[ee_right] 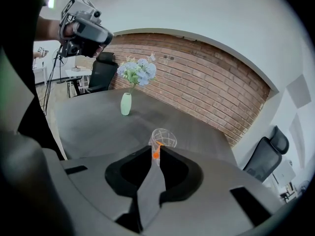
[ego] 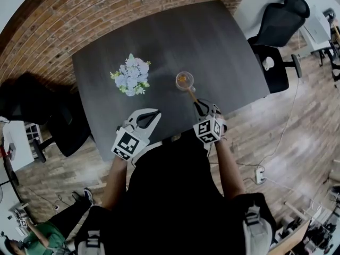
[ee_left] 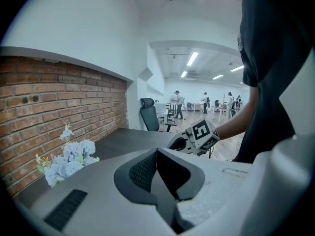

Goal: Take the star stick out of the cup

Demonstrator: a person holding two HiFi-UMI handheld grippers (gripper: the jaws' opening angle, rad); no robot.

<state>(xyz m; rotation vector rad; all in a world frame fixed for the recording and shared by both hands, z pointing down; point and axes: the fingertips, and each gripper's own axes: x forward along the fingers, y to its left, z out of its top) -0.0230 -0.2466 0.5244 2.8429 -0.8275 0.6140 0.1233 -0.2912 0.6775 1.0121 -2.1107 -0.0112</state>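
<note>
Item: star stick [ego: 190, 93], orange and slender; we recorded it leaning out of the cup [ego: 178, 76] toward the person, its lower part inside the cup, its upper end reaching to the right tool [ee_right: 155, 150]. We could not make out the star shape itself; only an orange patch showed within the cup. Item: cup, clear, upright on the dark tabletop [ego: 223, 41], near the middle of its near half. Item: right tool, clenched on the free end of the star stick; in the right gripper view the jaws met at their tips with the orange shaft pinched between them and the cup just beyond. Item: left tool [ee_left: 157, 152], jaws closed together with nothing between them, held above the near edge of the tabletop, well apart from the cup. Item: vase of flowers [ego: 132, 74], pale blue blooms, standing beside the cup on the person's left, not touching it. Progress, as we judged it: the grasp was made, but the stick had not left the cup. Remaining: lifting the stick up and clear of the rim, without tipping the light cup.
</note>
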